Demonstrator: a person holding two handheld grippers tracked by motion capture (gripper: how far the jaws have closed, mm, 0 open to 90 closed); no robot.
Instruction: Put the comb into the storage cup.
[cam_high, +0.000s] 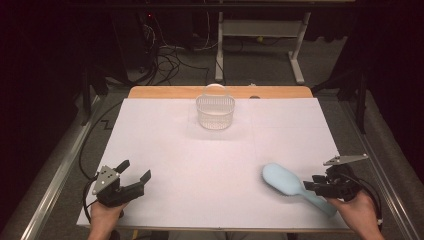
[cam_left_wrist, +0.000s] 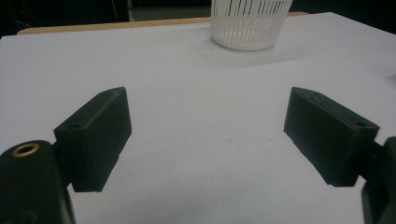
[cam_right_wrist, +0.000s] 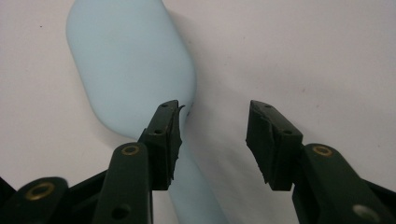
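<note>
Pale-blue hairbrush, bristles down; right hand-held gripper released over handle; left hand-held gripper released.

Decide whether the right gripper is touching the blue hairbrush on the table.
Cannot tell. In the right gripper view the right gripper stands open over the hairbrush, one jaw overlapping its handle with no plain gap or contact; the high view is too coarse.
</note>
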